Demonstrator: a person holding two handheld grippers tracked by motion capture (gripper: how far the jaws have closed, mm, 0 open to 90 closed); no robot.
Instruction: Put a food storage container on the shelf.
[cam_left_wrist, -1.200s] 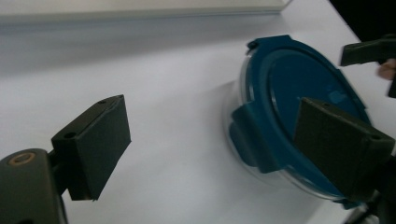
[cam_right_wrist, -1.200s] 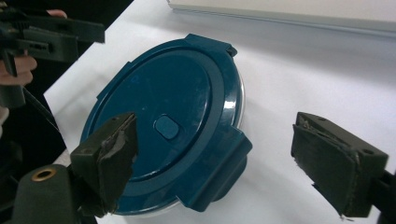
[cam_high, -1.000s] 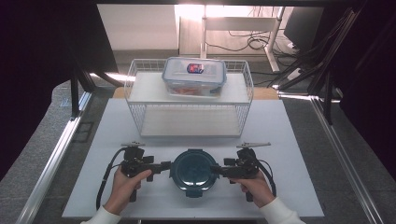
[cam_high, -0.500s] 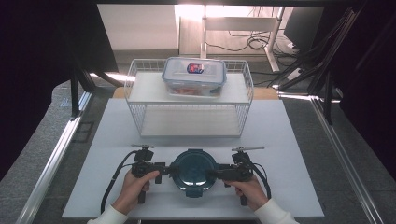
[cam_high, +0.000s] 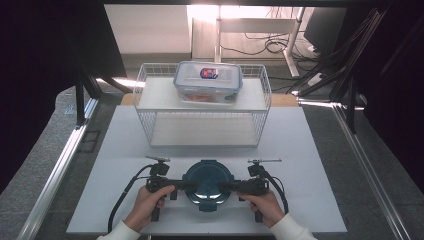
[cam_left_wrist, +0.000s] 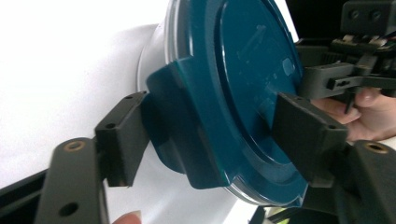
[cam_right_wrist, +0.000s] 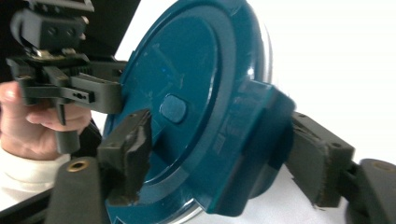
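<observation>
A round clear container with a teal plastic snap lid (cam_high: 207, 184) is seen on the white desk (cam_high: 310, 150), in front of the white wire rack (cam_high: 202, 117). Left gripper (cam_high: 181, 185) and right gripper (cam_high: 231, 187) fingers are clamped on opposite lid latch tabs. Judged rigid, smooth, possibly slippery; tabs are the best hold.

White table with a rack and a round container

The white table (cam_high: 310, 150) carries a white wire rack (cam_high: 202, 112) at its far middle, standing squarely on the surface; a clear lidded box (cam_high: 208, 82) sits on the rack's top shelf. Nearer the front edge, in the middle, a round container with a dark teal lid (cam_high: 207, 184) rests on the tabletop, well apart from the rack, with bare white surface on both sides
</observation>
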